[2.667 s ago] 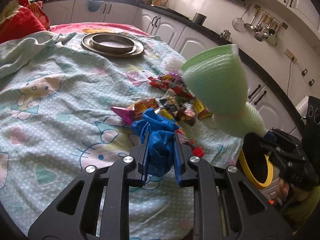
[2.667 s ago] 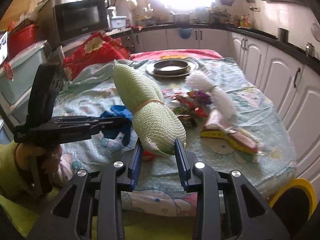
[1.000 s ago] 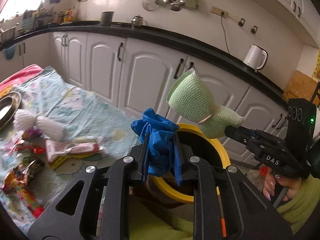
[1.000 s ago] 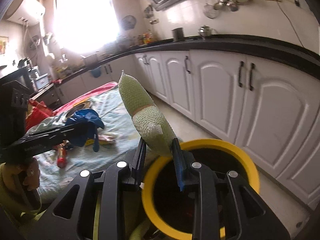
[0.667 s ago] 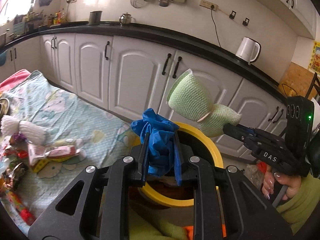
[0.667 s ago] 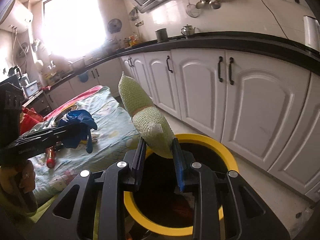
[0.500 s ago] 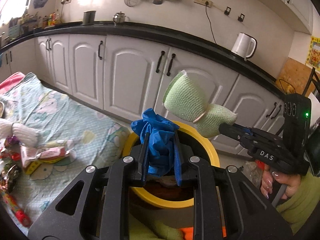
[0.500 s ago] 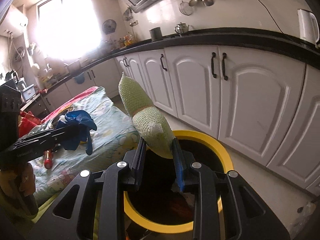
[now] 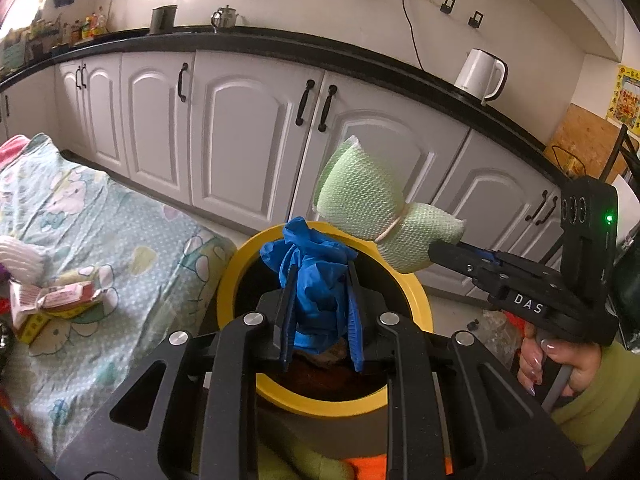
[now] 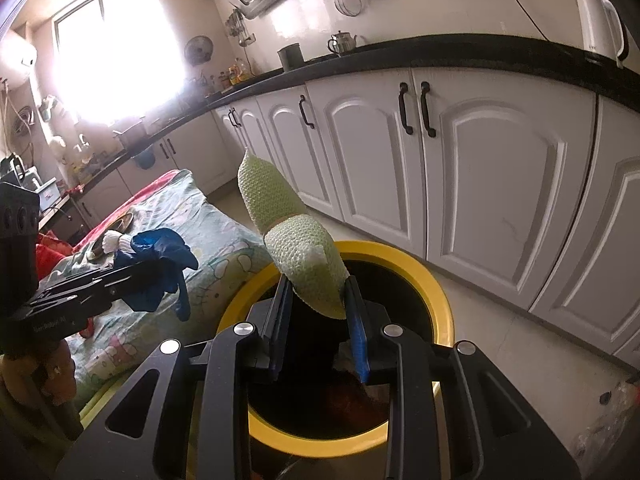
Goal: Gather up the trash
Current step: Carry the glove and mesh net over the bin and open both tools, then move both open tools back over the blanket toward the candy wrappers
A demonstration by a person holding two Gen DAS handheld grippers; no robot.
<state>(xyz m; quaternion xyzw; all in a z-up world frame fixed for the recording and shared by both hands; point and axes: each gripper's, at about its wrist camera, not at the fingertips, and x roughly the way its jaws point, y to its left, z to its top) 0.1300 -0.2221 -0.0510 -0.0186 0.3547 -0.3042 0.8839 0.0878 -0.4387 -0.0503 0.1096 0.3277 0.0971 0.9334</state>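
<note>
Both hands are over the bin at once. The left gripper has its fingers clamped on a crumpled blue glove, which sticks up out of the jaws right above the dark mouth of the yellow-rimmed bin. The right gripper is closed on the lower end of a green foam net sleeve, cinched in the middle by a rubber band; its upper half leans away toward the far cabinets, and the held end sits above the bin's near-left rim. Neither piece is let go yet, so as I judge it this round of collecting is at the drop: the carrying looks done, the release is not

Something brownish already lies at the bottom of the bin, though I cannot tell what it is

There is more to fetch. On the cartoon-print cloth to the left of the bin, a pink-and-yellow wrapper lies near the table's edge, with a white foam net just beyond it, and a scrap of red wrapper shows at the very left margin. So I'd say the job is partway along, with these two items about to go in and at least a few wrappers left on the table
</note>
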